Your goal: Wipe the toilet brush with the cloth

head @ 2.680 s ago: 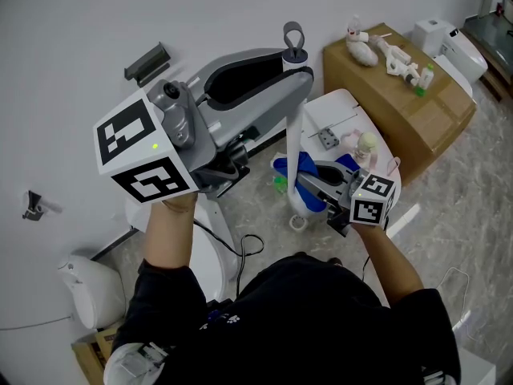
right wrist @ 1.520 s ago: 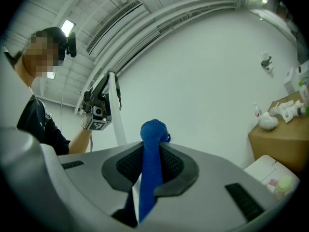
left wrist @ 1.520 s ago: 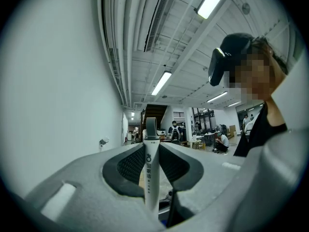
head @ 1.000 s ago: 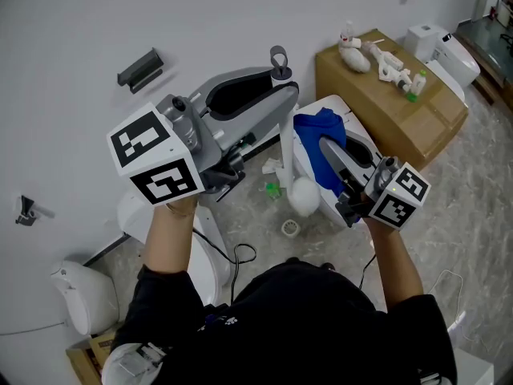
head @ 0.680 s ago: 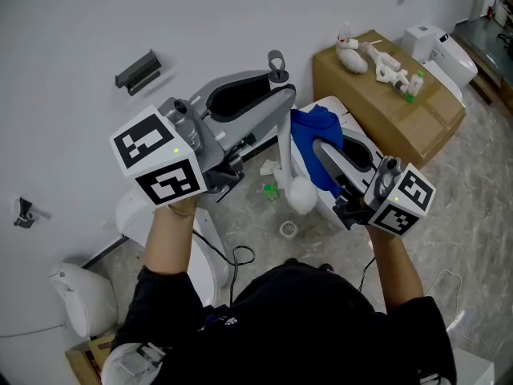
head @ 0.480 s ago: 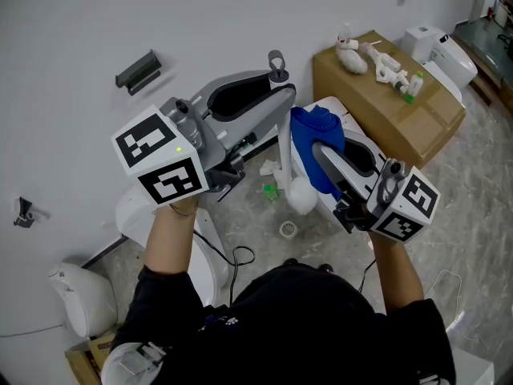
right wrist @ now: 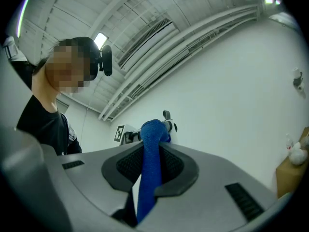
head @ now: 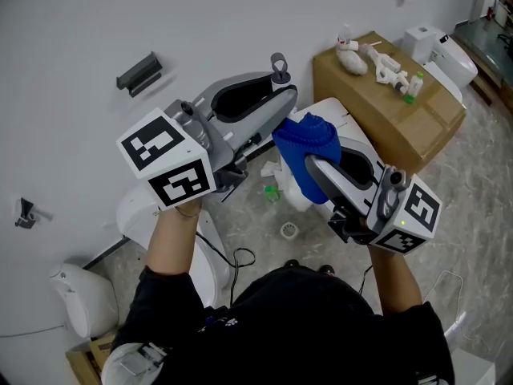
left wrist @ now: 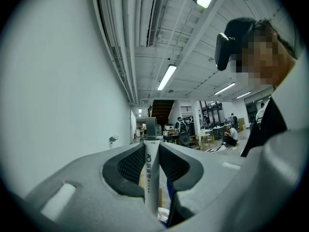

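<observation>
Though indoors, marbled grey floor (head: 478,181).

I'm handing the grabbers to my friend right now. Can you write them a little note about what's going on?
Left gripper: shut on the brush, gripping its handle, loop end up.
Right gripper: shut on the cloth.
Where: in the head view the cloth sits right by the handle, just below the left jaws. I can't tell if they touch.
Done: brush and cloth are both picked up and brought together.
Left: rub the cloth along the brush. I can't tell how much is already wiped.
</observation>
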`<state>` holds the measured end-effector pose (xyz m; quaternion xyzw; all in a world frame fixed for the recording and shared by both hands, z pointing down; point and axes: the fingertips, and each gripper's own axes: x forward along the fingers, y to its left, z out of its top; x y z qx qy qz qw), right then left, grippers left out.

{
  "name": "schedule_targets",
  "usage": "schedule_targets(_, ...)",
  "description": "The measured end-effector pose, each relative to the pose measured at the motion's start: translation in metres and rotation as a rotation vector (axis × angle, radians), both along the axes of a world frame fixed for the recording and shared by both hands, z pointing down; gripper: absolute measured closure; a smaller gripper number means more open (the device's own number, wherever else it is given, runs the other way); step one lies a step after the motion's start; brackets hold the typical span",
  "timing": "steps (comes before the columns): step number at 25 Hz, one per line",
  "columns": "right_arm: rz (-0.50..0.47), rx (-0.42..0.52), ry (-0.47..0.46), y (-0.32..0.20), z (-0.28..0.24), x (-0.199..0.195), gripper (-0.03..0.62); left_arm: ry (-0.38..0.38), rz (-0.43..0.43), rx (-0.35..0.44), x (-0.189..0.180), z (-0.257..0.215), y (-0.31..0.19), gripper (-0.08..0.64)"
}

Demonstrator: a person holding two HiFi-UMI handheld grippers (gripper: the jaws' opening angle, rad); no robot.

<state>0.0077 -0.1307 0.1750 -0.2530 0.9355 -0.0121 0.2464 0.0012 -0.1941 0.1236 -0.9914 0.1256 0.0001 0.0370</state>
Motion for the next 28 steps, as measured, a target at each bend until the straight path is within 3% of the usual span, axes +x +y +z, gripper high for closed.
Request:
schedule_targets(3, -0.017, -0.021, 0.008, -0.002, 0.007, -0.005, 0.528, -0.001, 0.002, -0.002, 0.008, 0.002, -0.001, 0.464)
schedule_targets(11, 0.043, -0.081, 0.035, -0.013, 0.016, -0.025, 0.528, 0.006, 0.011, 0.001, 0.012, 0.004, 0.008, 0.465)
schedule_targets(19, 0.159, -0.133, 0.001, -0.032, 0.017, -0.017, 0.528, -0.004, -0.012, 0.025, 0.016, 0.005, 0.007, 0.464)
schedule_targets(28, 0.202, -0.19, -0.074, -0.044, 0.018, -0.01, 0.528, -0.008, -0.039, 0.054, 0.018, 0.004, 0.005, 0.465)
